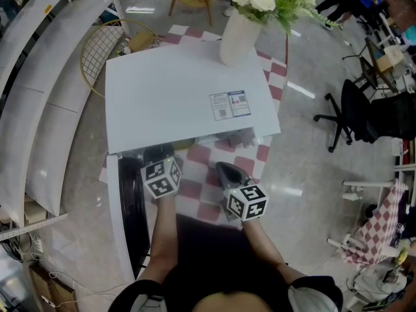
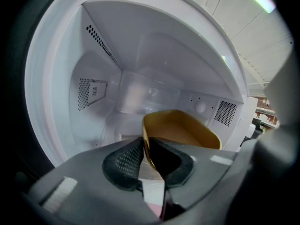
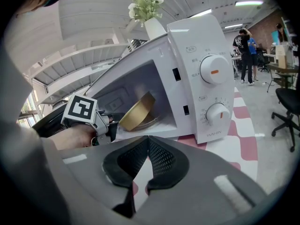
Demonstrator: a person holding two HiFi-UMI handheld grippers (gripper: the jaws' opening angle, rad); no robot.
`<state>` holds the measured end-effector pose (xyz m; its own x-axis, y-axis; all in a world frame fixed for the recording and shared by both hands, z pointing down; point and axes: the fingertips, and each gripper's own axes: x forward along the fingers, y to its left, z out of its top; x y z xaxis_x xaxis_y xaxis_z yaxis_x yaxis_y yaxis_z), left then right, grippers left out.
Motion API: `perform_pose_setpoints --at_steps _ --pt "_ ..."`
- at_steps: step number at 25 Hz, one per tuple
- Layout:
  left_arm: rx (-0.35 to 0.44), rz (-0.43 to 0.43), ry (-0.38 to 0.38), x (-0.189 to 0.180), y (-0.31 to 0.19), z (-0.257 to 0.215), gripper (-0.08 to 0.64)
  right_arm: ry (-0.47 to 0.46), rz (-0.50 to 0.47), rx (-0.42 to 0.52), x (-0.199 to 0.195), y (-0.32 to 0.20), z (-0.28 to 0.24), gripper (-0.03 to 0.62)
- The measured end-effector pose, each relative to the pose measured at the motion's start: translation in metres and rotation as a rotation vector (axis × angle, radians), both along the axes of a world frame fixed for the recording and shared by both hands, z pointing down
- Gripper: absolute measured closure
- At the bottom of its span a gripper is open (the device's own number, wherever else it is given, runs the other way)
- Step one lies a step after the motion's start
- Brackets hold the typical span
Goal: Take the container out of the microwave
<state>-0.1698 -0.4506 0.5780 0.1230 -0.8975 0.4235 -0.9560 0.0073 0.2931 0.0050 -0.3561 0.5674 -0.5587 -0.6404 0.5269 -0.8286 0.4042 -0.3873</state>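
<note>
The container (image 2: 185, 135) sits tilted, rim pinched by left gripper (image 2: 146, 143).

floor: glossy grey polished floor (image 1: 312, 148) | bench: red-and-white checked cloth (image 1: 195, 190) | left: white curved shelving (image 1: 32, 90) | right: black wheeled office chair (image 1: 354, 112) | light: ceiling strip lamps (image 3: 248, 3) lit

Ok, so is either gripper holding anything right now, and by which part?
The left gripper pinches the yellow round container by its near rim, inside the white microwave. The right gripper is shut and holds nothing.
</note>
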Motion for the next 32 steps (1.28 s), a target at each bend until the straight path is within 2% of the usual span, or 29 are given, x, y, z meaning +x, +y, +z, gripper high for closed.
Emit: perform_pose_setpoints --at_steps 13,32 --pt "0.027 0.016 -0.003 0.006 -0.001 -0.006 0.535 0.0 0.003 0.003 0.003 -0.001 -0.001 0.592" --pt "0.045 0.005 0.056 0.005 0.009 -0.011 0.538 0.001 -0.006 0.006 0.002 0.007 -0.001 0.591"
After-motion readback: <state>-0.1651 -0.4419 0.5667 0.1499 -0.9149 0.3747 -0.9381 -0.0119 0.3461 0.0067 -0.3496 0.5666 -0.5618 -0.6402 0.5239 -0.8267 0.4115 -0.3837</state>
